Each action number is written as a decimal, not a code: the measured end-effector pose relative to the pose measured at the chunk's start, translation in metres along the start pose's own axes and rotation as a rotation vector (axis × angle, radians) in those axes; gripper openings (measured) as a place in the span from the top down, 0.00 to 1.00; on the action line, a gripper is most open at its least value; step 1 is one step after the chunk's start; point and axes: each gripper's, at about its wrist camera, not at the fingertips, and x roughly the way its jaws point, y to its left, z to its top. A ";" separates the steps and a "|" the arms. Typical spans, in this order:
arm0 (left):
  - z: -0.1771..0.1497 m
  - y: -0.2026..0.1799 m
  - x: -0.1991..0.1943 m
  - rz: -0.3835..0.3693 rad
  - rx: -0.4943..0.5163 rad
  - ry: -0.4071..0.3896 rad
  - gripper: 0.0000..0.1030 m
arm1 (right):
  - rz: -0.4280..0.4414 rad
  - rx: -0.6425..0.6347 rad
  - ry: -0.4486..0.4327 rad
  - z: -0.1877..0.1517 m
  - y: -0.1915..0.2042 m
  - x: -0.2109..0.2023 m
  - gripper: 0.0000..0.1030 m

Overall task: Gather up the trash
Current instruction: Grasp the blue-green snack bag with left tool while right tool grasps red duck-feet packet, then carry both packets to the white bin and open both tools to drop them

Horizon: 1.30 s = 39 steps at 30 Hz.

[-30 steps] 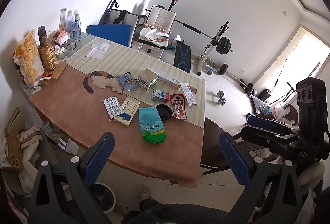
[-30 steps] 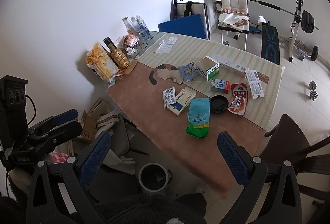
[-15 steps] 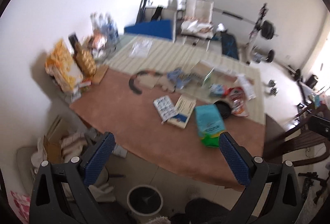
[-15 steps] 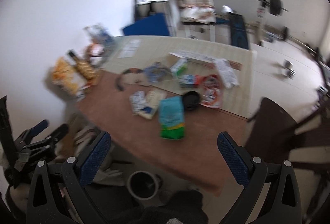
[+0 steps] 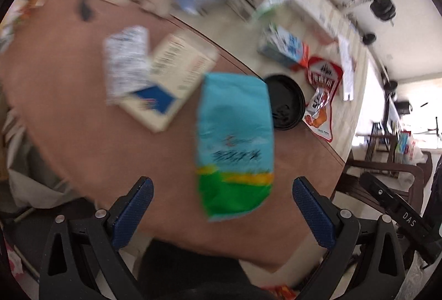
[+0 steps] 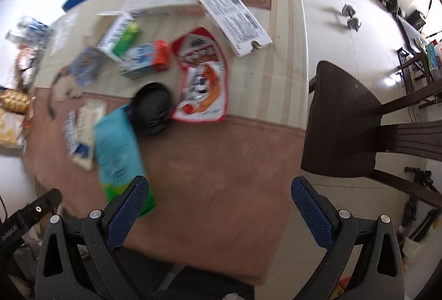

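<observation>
A: What has changed for us in the last second?

B: A second ago we held both grippers high and saw the whole room. Now both have dropped close over the desk, and the views are blurred with motion. That suggests we are closing in on a first piece of trash, though nothing is picked up yet.

A: How are our grippers?

B: Our left gripper is spread wide and empty. Our right gripper is also released and holds nothing.

A: Where is the trash?

B: In the left view, the flat turquoise plastic bag with a green and yellow bottom band lies at the centre, its lower end between our open fingers but not touched. A round black plastic lid lies at its 2 o'clock, partly tucked under it. A torn red and white snack wrapper is at 3 o'clock of the lid. A white and blue flat cardboard box lies at 10 o'clock of the bag, with a silvery blister sheet on its left edge.

A: And the right view?

B: The turquoise bag sits at 9 o'clock, its end just behind our left finger. It looks limp and thin, so we judge a pinch at the edge is needed.
</observation>
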 end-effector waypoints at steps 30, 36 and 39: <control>0.041 0.026 0.106 0.208 0.031 0.017 0.71 | -0.089 -0.059 0.005 0.096 0.051 0.146 0.53; 0.050 0.012 0.076 0.196 0.027 -0.026 0.72 | -0.053 -0.060 0.014 0.079 0.046 0.134 0.60; 0.046 0.012 0.054 0.192 0.024 -0.059 0.72 | -0.018 -0.033 0.011 0.062 0.029 0.124 0.60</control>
